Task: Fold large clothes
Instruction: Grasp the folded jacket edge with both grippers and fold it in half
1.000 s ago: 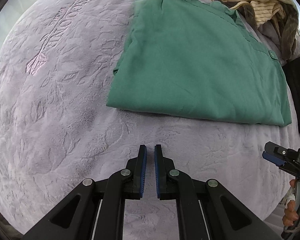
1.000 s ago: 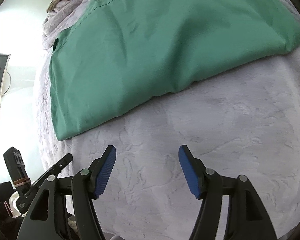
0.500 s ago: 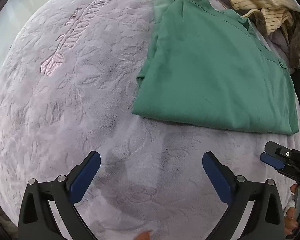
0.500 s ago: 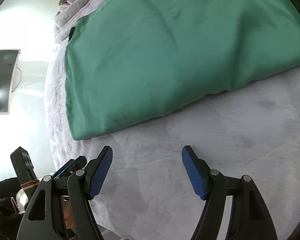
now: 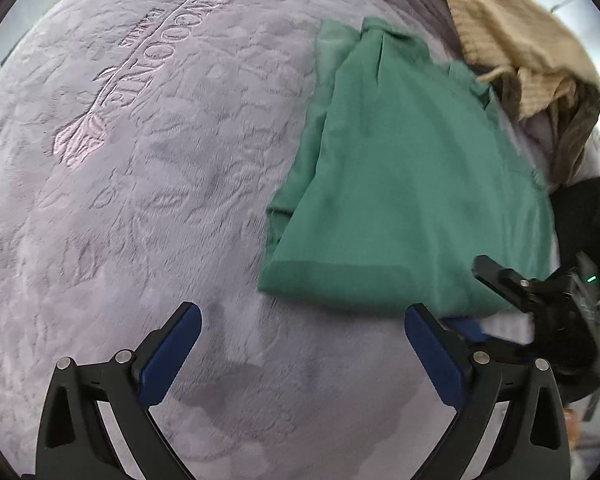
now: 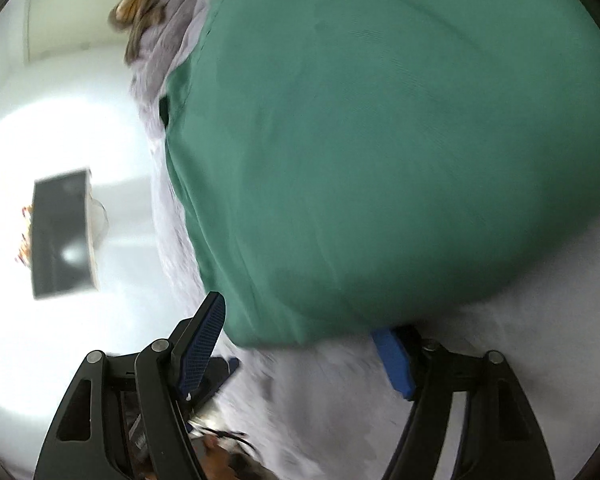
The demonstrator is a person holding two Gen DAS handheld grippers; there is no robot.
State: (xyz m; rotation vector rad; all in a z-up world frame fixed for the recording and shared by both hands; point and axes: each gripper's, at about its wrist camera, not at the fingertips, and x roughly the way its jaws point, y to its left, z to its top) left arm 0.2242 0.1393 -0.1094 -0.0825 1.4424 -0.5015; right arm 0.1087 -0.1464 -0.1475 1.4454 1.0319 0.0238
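Both grippers apart: left (image 5: 302, 354) wide over blanket (image 5: 140, 200), right (image 6: 306, 344) straddling shirt (image 6: 380, 160) corner, lower frame. We risk pinching blanket too.

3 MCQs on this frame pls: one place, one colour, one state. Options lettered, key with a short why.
1. Where does the tan knit garment lie relative to the green shirt in the left wrist view?
A. Beyond its far right corner
B. Under the left tool
C. On the embossed lettering

2. What colour is the blanket under the shirt?
A. Bright red
B. Pale lilac-grey
C. Black

3. How does the left tool stand?
A. Shut on the shirt's hem
B. Shut on nothing
C. Open, nothing between its pads

Key:
1 A: the tan knit is heaped past the shirt's far right corner, away from the lettering.
2 B: the plush embossed cover reads pale lilac-grey in both views.
3 C: its blue pads stand wide apart over bare blanket, short of the shirt's near edge.
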